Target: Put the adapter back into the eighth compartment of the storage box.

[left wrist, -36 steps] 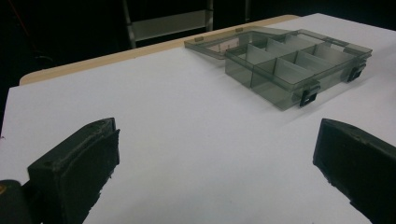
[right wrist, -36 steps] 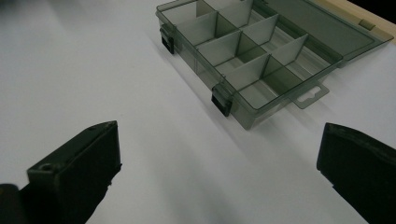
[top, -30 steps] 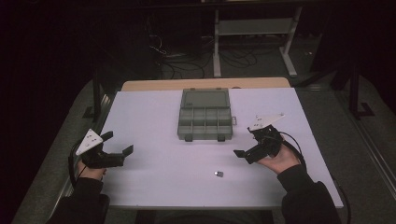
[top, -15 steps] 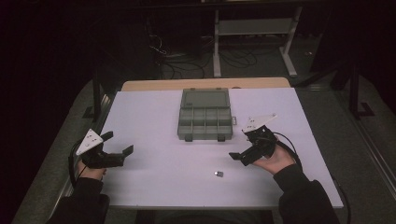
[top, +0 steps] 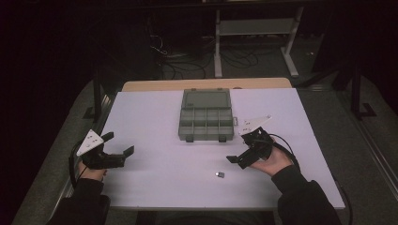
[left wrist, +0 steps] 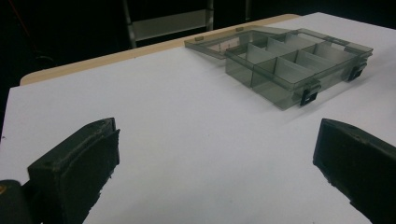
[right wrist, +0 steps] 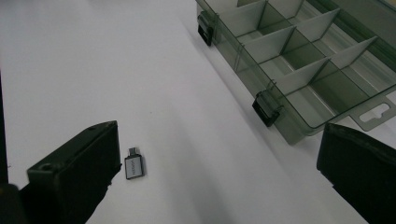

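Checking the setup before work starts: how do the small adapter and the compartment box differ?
The adapter is tiny, silver-grey and solid; the compartment box is far larger, smoky see-through plastic split by dividers. The adapter lies loose near the right tool; the box sits farther back, mid-table, lid open flat behind it. Both rest on the white table, ungripped.

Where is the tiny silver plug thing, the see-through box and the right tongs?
Small silver adapter (right wrist: 133, 166), right gripper view, on its flat metal body.
Compartment box (top: 206, 123), high view, on a middle divider.
Right tongs (top: 244, 153), high view, midway between the two open black tips.
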`<state>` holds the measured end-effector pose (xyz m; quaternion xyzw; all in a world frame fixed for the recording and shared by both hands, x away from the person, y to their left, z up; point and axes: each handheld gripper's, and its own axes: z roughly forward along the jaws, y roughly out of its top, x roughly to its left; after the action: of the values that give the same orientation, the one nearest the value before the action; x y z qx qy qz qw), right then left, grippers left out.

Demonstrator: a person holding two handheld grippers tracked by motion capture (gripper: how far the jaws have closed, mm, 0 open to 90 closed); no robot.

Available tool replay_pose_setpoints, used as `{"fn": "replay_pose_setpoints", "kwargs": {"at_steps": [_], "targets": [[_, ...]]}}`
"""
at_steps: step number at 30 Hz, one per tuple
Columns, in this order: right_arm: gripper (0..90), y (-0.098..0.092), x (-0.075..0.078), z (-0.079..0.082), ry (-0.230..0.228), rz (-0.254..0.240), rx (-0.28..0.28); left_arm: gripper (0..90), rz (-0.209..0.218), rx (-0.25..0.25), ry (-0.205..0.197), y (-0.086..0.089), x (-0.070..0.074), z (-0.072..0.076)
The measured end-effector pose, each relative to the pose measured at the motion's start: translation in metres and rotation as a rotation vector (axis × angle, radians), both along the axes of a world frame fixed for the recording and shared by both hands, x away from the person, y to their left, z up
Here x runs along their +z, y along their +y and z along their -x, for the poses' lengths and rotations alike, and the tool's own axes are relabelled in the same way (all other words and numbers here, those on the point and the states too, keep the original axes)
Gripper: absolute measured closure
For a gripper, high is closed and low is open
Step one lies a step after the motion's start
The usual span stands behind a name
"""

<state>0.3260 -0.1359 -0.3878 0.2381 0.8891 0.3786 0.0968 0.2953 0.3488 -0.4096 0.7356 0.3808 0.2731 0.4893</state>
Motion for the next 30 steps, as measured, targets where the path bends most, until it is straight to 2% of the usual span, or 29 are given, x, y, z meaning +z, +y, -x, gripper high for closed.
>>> {"fn": "replay_pose_setpoints", "kwargs": {"at_steps": [13,23,30], "targets": [[0.0,0.013,-0.005,0.002,0.015,0.036,0.041,0.0,-0.001,-0.001,0.001,0.0,0.0,0.0],[0.0,0.019,-0.006,0.004,0.026,0.037,0.062,0.0,-0.001,-0.001,0.001,0.0,0.0,0.0],[0.0,0.029,-0.01,0.006,0.036,0.056,0.093,0.0,-0.001,-0.001,0.001,0.0,0.0,0.0]]}}
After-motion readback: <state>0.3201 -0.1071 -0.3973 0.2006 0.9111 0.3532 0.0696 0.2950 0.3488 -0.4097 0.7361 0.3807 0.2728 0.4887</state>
